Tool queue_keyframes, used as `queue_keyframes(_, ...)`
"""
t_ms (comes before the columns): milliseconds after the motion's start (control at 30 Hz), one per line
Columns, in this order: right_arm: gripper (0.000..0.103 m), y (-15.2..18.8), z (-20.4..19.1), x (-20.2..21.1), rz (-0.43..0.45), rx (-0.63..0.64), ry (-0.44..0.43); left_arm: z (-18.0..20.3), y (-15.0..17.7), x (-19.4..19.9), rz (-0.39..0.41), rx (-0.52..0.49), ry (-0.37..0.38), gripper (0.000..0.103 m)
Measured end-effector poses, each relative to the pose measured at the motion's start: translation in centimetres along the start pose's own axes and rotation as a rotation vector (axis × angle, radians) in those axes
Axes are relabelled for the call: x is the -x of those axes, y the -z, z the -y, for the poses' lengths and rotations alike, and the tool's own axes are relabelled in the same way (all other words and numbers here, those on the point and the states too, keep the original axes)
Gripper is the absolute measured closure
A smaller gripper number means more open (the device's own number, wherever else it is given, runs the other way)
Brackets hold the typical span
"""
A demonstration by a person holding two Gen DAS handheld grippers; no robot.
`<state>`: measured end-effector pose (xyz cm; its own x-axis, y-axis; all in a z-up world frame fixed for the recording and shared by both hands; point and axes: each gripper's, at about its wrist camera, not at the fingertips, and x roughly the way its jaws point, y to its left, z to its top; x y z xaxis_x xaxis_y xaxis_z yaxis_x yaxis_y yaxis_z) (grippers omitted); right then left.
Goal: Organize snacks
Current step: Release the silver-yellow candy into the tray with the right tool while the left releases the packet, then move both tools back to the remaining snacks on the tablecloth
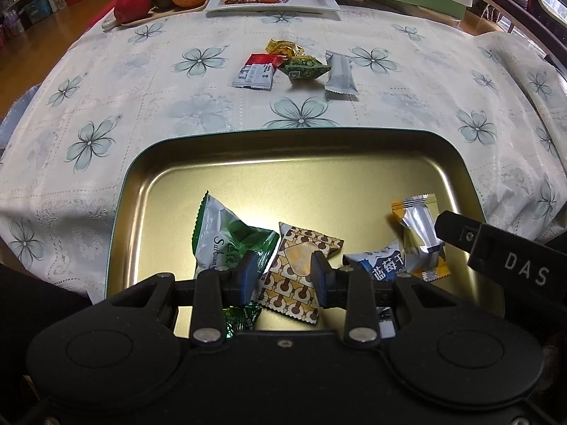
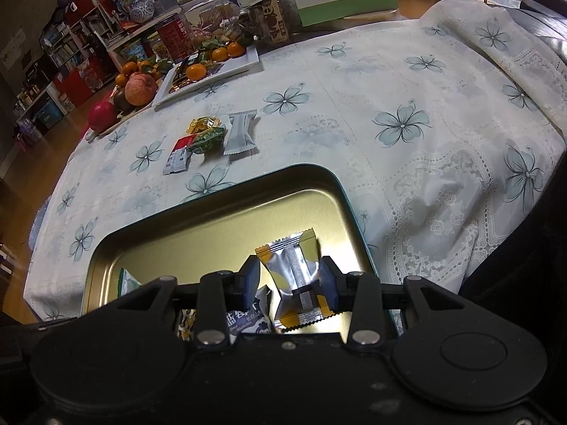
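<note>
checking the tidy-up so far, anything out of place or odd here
Four snacks sit loose on the tablecloth beyond the gold tin: a red-and-grey packet, a yellow candy, a green candy and a grey packet. Nothing looks spilled or damaged.

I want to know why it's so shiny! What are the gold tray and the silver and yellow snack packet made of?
The gold tray looks like thin metal, probably tin, with a smooth golden coating: its floor mirrors the light and its rim is pressed round. The silver and yellow snack packet looks like foil-lined plastic film: it gleams, creases sharply and has zigzag-cut sealed ends.
</note>
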<state>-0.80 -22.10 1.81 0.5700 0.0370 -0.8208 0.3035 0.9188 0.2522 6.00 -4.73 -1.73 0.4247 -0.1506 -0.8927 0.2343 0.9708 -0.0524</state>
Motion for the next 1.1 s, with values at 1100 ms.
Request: queue_keyframes(1100, 0.062, -13.6, -4.0, -5.5, -0.348, 0.102, -0.056, -5.2, -13.7, -1.2, -0.226, 0.004, -0.032, 0.062)
